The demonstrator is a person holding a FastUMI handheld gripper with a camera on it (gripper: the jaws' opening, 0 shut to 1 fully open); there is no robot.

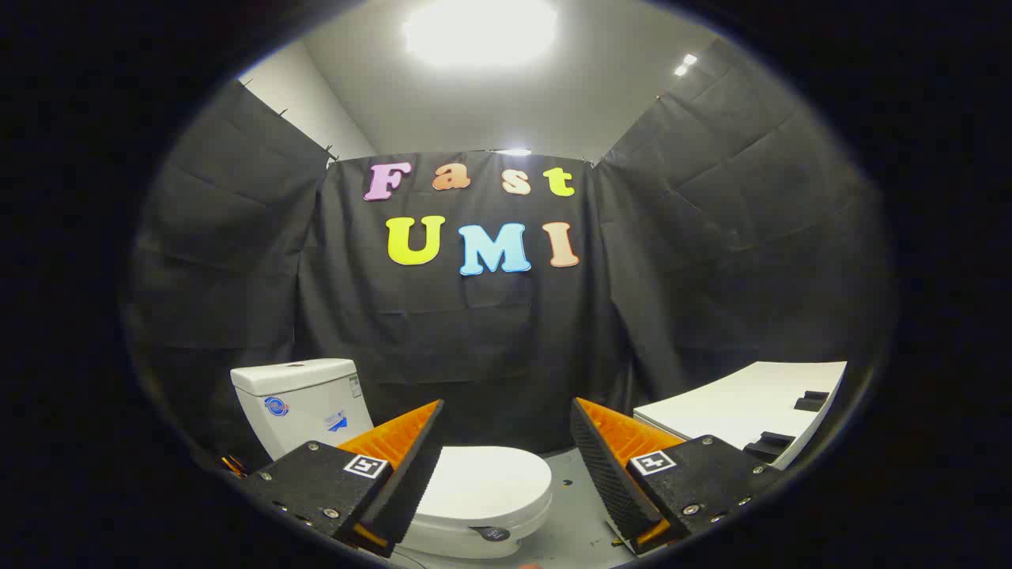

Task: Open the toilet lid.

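Two fingers of the gripper [506,450] stand spread wide apart, grasping nothing. Just beyond and below them lies the closed white oval plastic toilet lid [486,484], nearer the left finger, with the white ceramic tank [304,403] behind it.

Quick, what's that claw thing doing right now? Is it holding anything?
Gripper: open, holding nothing; the closed toilet lid lies beyond and between its fingers, untouched.
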